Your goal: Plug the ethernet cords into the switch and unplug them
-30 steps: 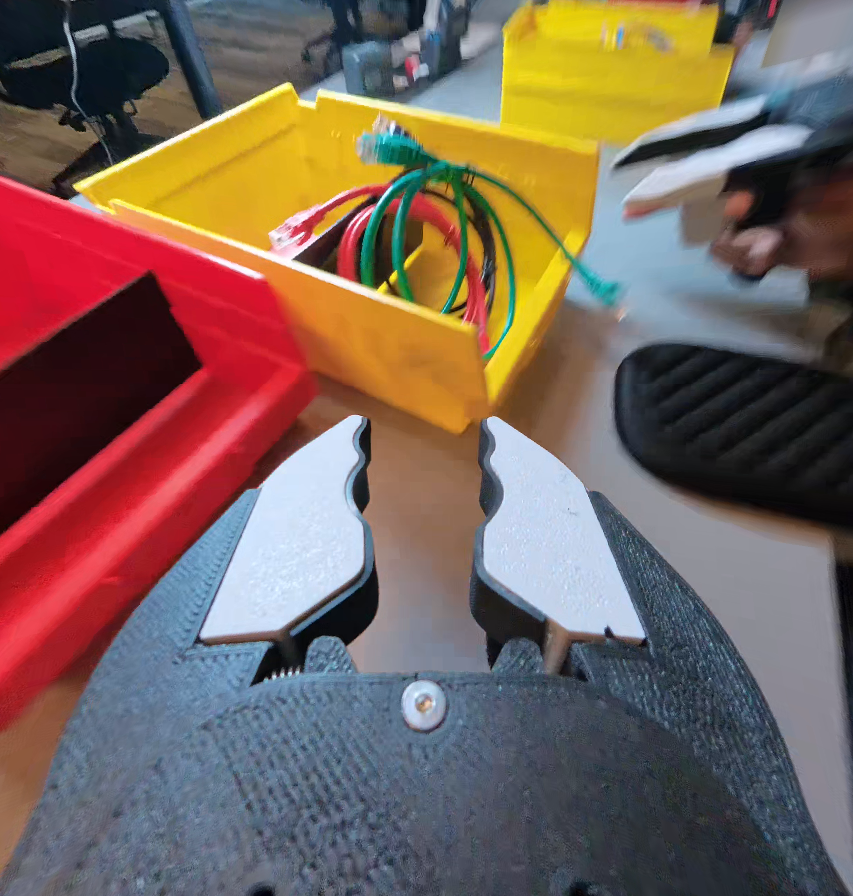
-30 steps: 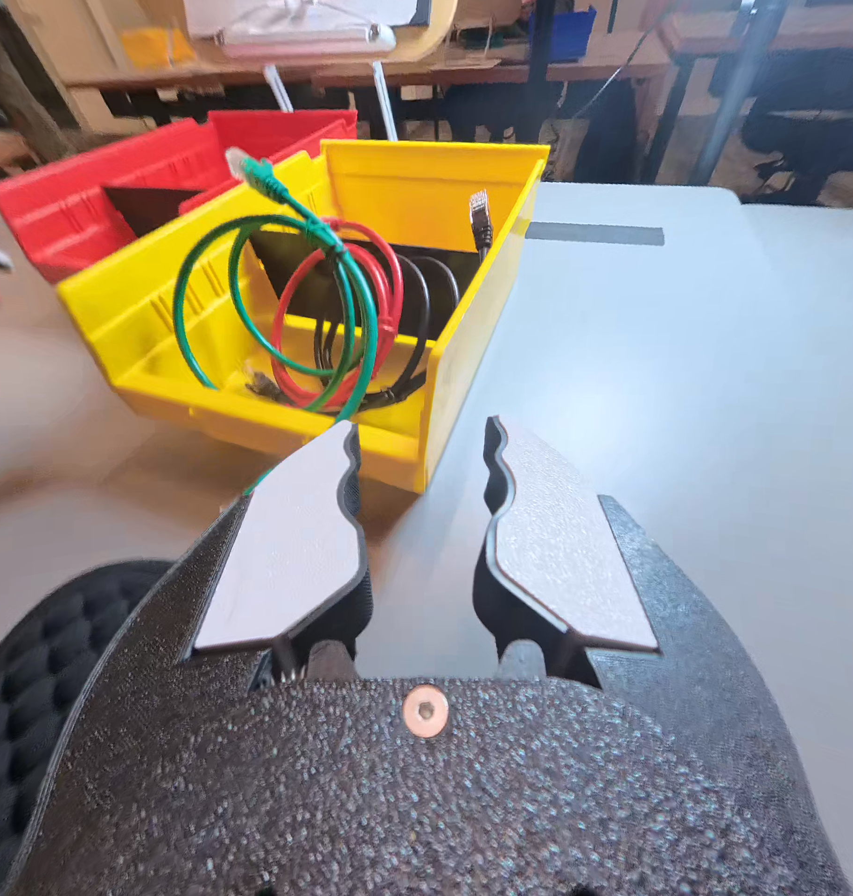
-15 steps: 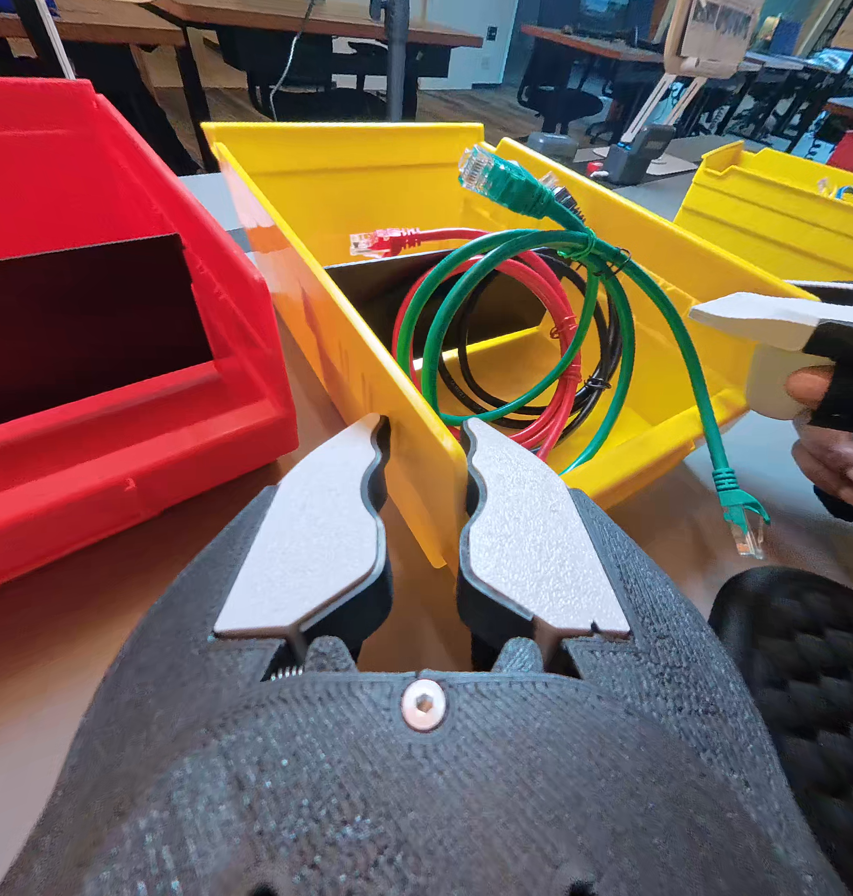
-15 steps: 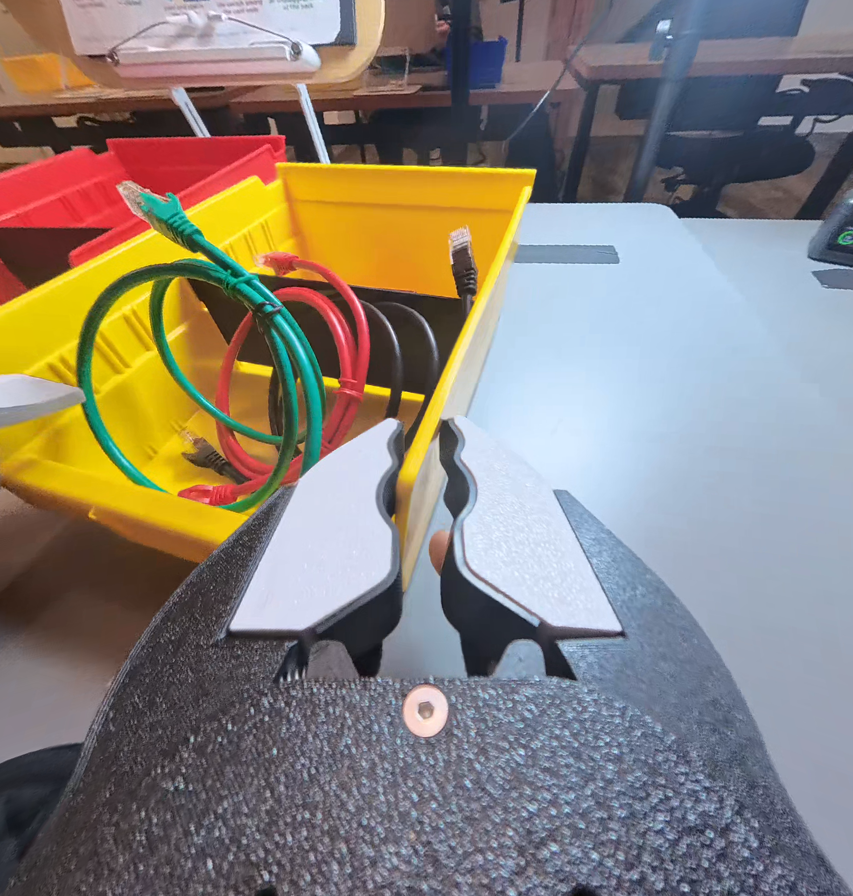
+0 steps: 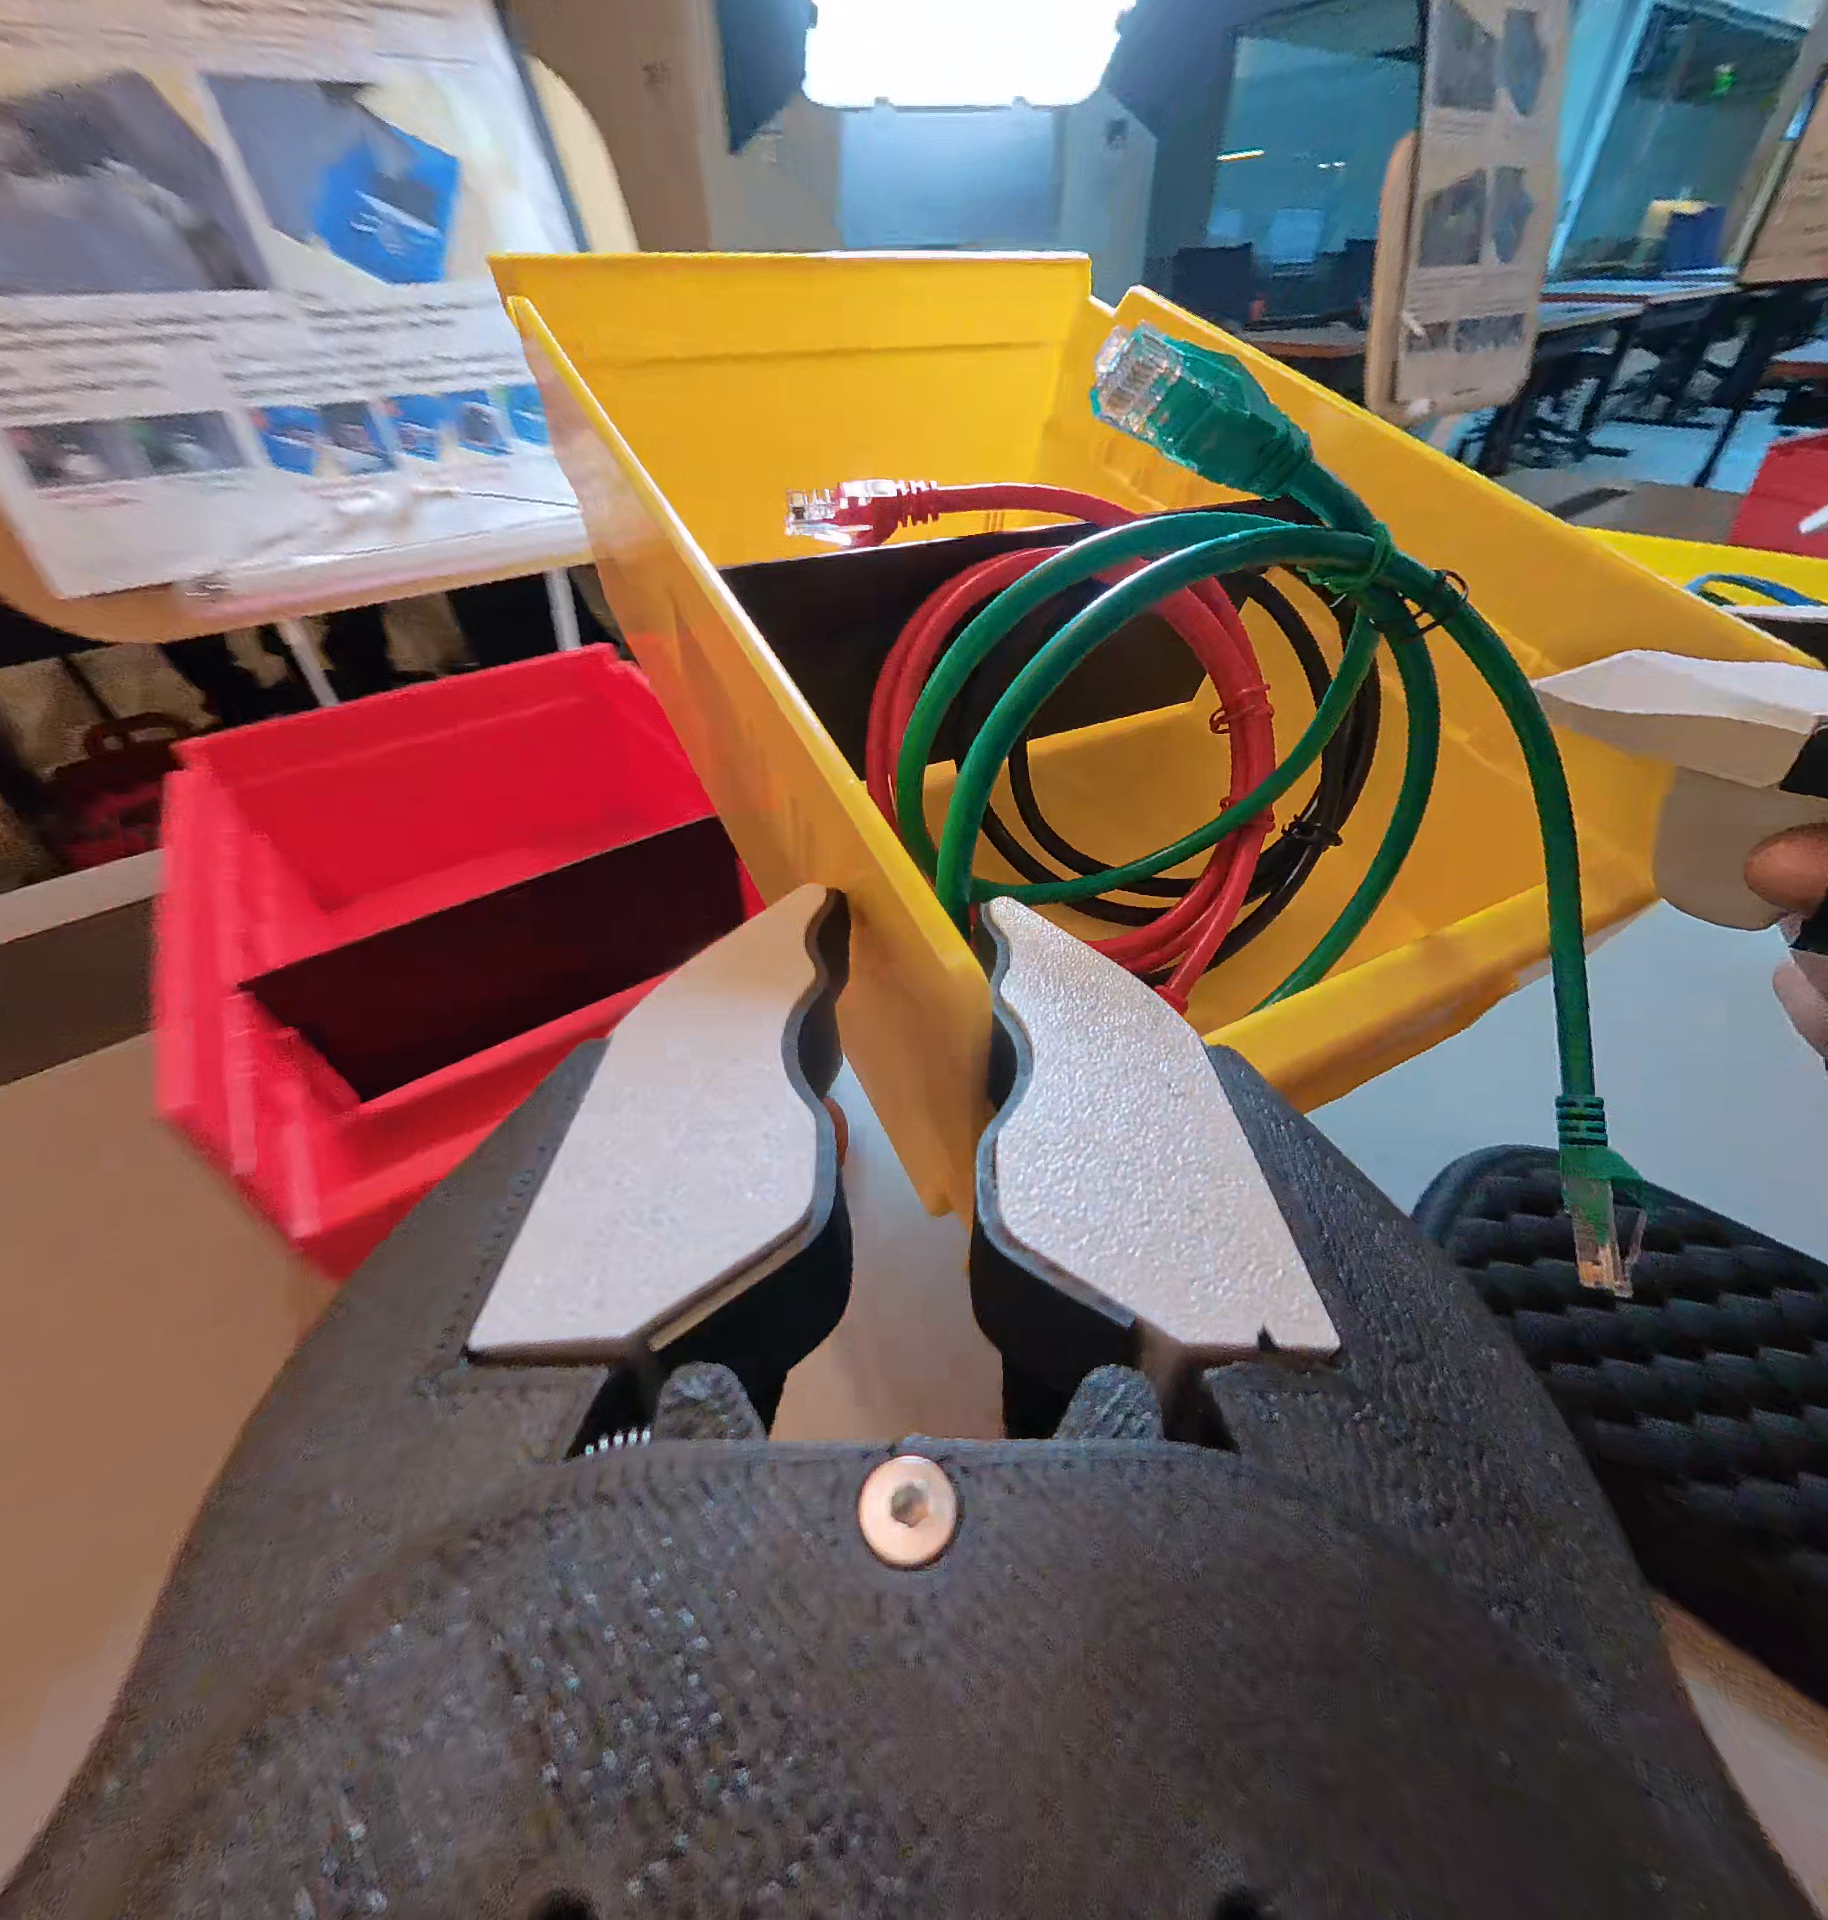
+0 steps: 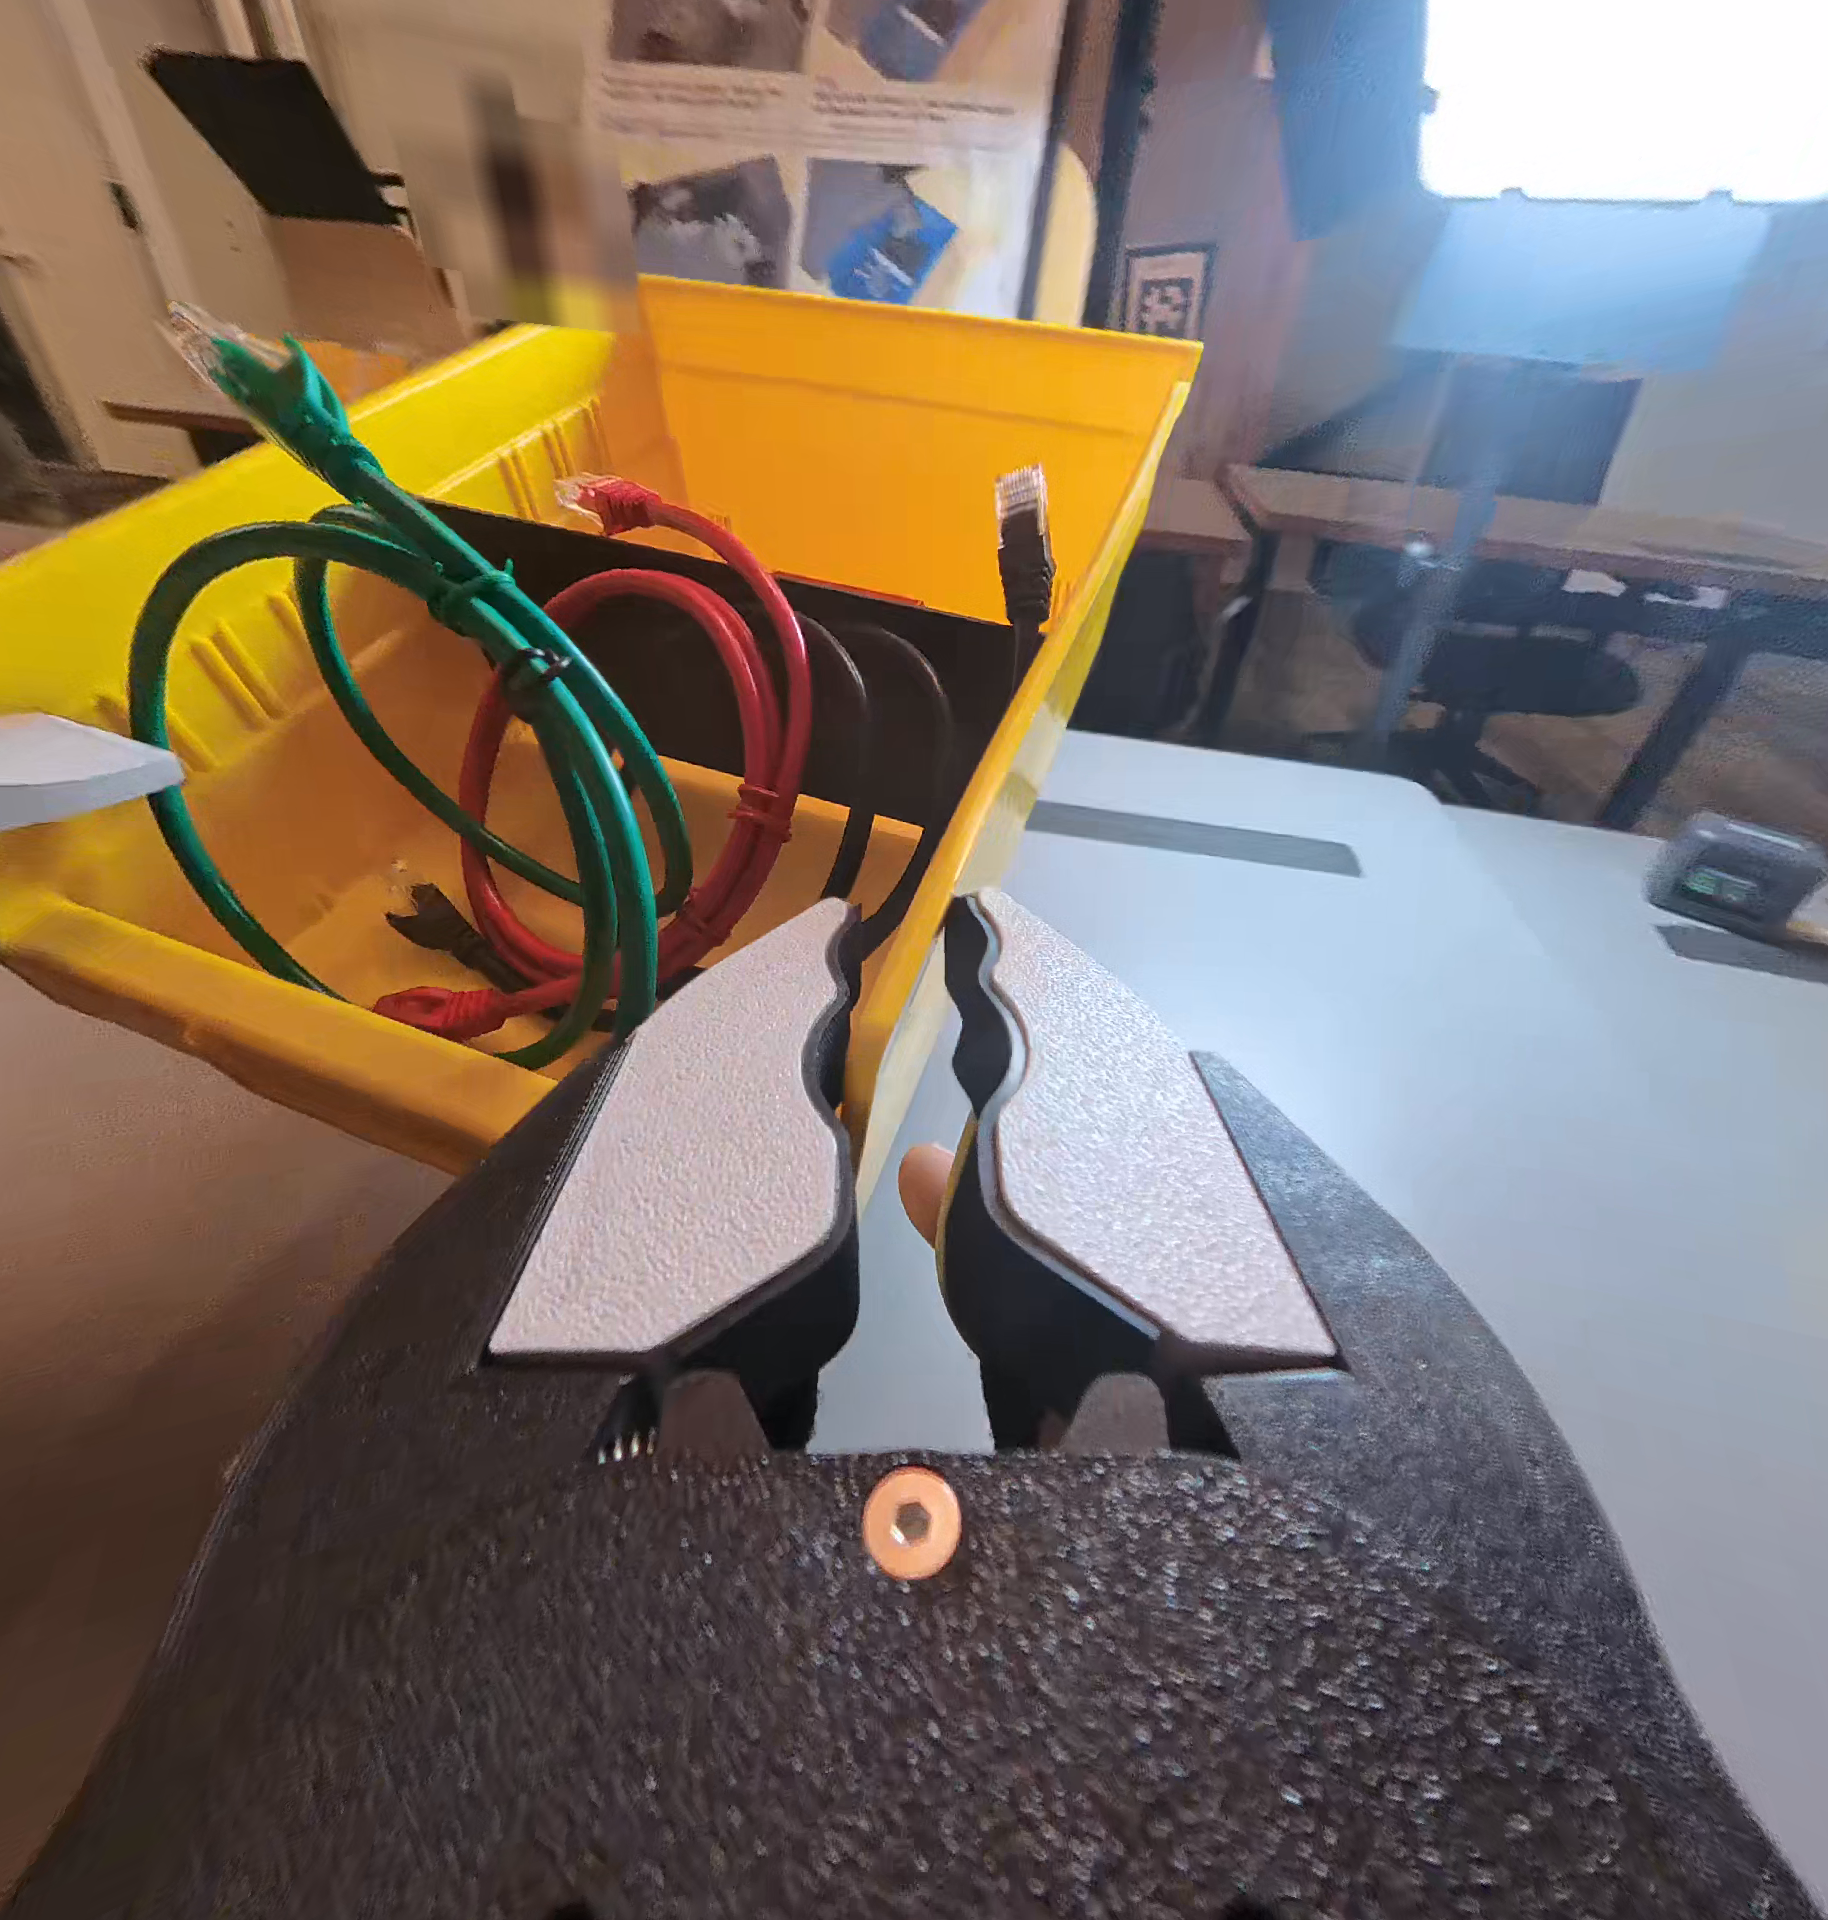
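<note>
In your left wrist view, your left hand-held gripper point(image 5: 915, 935) is pinching the near side wall of the yellow bin point(image 5: 785, 416), 1 finger outside the wall and 1 inside, with the bin tilted and its open front facing you. Inside it sit 3 coiled ethernet cords: the green cord point(image 5: 1409, 665) loops in front, 1 plug point(image 5: 1149, 379) sticking up above the rim and the other plug point(image 5: 1601, 1236) dangling over the low front lip, above a black textured pad point(image 5: 1720, 1403); the red cord point(image 5: 1237, 717) lies behind it, its clear plug pointing left; the black cord point(image 5: 1325, 790) is at the back against a dark divider. A red bin point(image 5: 422, 831) stands just left of the yellow one on the bench point(image 5: 89, 1351). At the right edge you can see your right hand-held gripper point(image 5: 1668, 707) on the bin's far wall. In your right wrist view, your right hand-held gripper point(image 6: 899, 925) is likewise closed on the other side wall of the yellow bin point(image 6: 889, 416), 1 finger on each face of it. The green cord point(image 6: 598, 769) coils nearest the open front, the red cord point(image 6: 775, 665) is behind it, and the black cord point(image 6: 1024, 551) stands with its plug upright against the wall you are gripping. A tip of your left hand-held gripper point(image 6: 58, 769) shows at the left edge. I cannot see the switch in either view.
</note>
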Available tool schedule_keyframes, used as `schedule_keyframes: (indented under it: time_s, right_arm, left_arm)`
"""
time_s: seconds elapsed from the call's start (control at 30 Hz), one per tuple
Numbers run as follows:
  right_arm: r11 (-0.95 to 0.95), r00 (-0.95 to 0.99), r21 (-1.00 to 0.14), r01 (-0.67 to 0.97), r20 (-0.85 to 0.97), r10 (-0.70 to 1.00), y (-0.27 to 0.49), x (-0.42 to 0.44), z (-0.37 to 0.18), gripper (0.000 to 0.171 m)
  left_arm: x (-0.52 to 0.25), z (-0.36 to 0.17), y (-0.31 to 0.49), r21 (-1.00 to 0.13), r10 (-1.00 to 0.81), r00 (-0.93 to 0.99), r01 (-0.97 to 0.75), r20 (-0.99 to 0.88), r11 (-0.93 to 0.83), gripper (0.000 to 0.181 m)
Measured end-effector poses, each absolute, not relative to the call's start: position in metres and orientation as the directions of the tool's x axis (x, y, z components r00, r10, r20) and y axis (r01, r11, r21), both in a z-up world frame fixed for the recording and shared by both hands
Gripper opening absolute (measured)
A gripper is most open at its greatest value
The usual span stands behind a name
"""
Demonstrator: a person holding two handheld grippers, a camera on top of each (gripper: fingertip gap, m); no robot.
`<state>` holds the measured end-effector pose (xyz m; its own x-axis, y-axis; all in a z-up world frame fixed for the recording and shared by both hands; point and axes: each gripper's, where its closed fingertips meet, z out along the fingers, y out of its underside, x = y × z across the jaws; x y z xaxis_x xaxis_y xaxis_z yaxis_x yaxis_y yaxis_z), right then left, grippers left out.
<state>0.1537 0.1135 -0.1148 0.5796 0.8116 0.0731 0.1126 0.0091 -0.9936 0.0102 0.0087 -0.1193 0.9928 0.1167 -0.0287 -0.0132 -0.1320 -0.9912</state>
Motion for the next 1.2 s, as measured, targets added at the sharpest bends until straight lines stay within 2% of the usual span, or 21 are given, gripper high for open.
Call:
schedule_keyframes:
  time_s: [0.17, 0.37, 0.47, 0.57, 0.87, 1.03, 1.13, 1.17, 1.2]
  right_arm:
    - [0.006, 0.453, -0.995, 0.099, 0.050, 0.890, 0.068, 0.077, -0.098, 0.015]
    - [0.036, 0.323, -0.992, 0.121, 0.074, 0.943, 0.007, -0.028, -0.098, 0.015]
    - [0.050, 0.245, -0.989, 0.137, 0.082, 0.966, -0.021, -0.077, -0.103, 0.016]
    - [0.052, 0.185, -0.983, 0.174, 0.084, 0.979, -0.045, -0.114, -0.125, 0.018]
    - [-0.067, 0.164, -0.955, 0.289, -0.020, 0.986, -0.041, -0.141, -0.199, 0.019]
    - [-0.051, 0.167, -0.946, 0.321, 0.004, 0.986, -0.039, -0.144, -0.221, 0.022]
    - [0.041, 0.106, -0.937, 0.346, 0.082, 0.991, -0.044, -0.142, -0.221, 0.032]
    - [0.053, 0.087, -0.941, 0.335, 0.087, 0.992, -0.045, -0.138, -0.216, 0.050]
    - [0.053, 0.062, -0.945, 0.323, 0.077, 0.995, -0.046, -0.133, -0.208, 0.058]
  left_arm:
    - [-0.053, -0.102, -0.055, -0.988, 0.261, 0.965, 0.003, -0.037, -0.153, 0.022]
    - [-0.142, -0.104, -0.132, -0.982, 0.503, 0.863, 0.051, -0.049, -0.183, 0.015]
    - [-0.183, -0.110, -0.167, -0.982, 0.586, 0.810, 0.106, -0.005, -0.154, 0.012]
    - [-0.216, -0.125, -0.194, -0.973, 0.661, 0.749, 0.125, -0.037, -0.195, 0.009]
    - [-0.243, -0.199, -0.188, -0.913, 0.666, 0.745, 0.282, 0.015, -0.296, 0.009]
    - [-0.249, -0.230, -0.183, -0.872, 0.671, 0.742, 0.323, -0.009, -0.369, 0.015]
    - [-0.246, -0.226, -0.173, -0.894, 0.633, 0.771, 0.332, 0.073, -0.300, 0.039]
    - [-0.249, -0.214, -0.175, -0.919, 0.634, 0.769, 0.308, 0.087, -0.247, 0.044]
    - [-0.253, -0.202, -0.180, -0.940, 0.639, 0.766, 0.266, 0.071, -0.215, 0.046]
